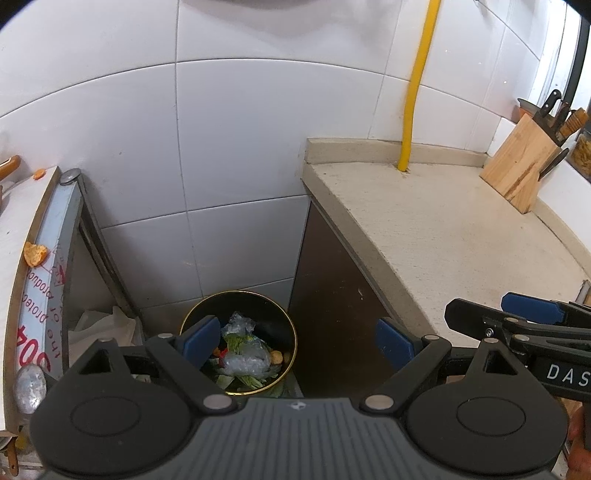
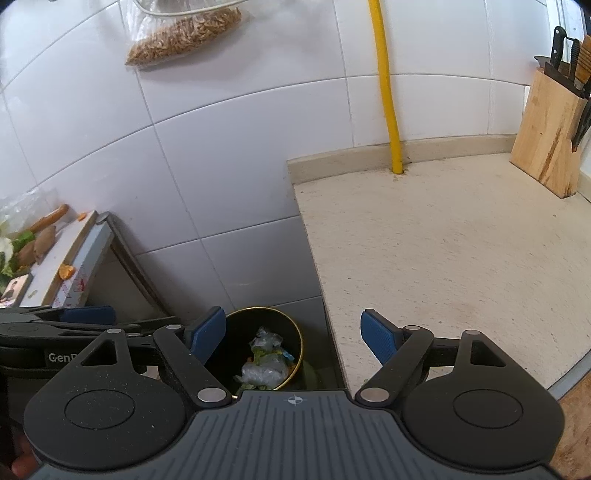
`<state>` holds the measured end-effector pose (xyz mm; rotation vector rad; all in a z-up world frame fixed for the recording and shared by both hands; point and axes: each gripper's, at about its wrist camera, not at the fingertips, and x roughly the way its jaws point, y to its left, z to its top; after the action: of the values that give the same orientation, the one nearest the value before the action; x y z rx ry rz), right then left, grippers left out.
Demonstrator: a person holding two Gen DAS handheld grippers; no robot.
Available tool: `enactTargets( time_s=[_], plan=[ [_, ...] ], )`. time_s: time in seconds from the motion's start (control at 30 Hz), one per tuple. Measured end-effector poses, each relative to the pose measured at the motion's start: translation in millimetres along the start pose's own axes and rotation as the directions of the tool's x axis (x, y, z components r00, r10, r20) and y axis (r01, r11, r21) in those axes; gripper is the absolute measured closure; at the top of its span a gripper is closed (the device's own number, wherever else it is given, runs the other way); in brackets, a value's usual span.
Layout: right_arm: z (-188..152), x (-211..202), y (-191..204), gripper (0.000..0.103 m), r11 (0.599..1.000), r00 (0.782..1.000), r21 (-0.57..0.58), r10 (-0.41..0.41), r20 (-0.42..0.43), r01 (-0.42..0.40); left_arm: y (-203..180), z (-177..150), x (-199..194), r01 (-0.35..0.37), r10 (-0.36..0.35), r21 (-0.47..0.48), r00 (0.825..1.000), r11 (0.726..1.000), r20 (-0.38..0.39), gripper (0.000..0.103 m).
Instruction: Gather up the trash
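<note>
A round black bin with a gold rim [image 1: 291,332] [image 2: 300,338] stands on the floor in the gap between the counter and a side table. Inside lie crumpled clear plastic [image 1: 243,354] [image 2: 264,369], green leaves and orange scraps. My left gripper [image 1: 297,341] hangs open above the bin with nothing between its blue pads. My right gripper [image 2: 293,338] is open too and empty, over the bin's right edge and the counter's corner. Each gripper shows at the edge of the other's view. An orange peel [image 1: 35,254] [image 2: 67,272] lies on the side table.
A beige counter [image 1: 443,236] [image 2: 443,251] fills the right, with a wooden knife block [image 1: 521,166] [image 2: 546,129] at its back and a yellow pipe [image 1: 415,85] [image 2: 388,85] on the white tiled wall. The side table [image 2: 62,247] holds vegetables. A bag of dried food [image 2: 184,33] hangs above.
</note>
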<state>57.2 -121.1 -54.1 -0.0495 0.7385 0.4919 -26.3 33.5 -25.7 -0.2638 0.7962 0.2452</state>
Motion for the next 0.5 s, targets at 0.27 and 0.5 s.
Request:
enactTargets(
  time_s=[0.27,0.5],
  plan=[
    [-0.2,-0.4,-3.1,0.018,1.000,1.000,0.003,0.000,-0.002,0.000,-2.2,0.2,1.5,0.000,0.000,0.000,1.000,1.000,-0.004,0.016],
    [-0.1,0.9,-3.7,0.018,1.000,1.000,0.014,-0.010,-0.004,0.010,-4.9,0.8,4.0,-0.001,0.001,0.001,1.000,1.000,-0.007,0.016]
  ],
)
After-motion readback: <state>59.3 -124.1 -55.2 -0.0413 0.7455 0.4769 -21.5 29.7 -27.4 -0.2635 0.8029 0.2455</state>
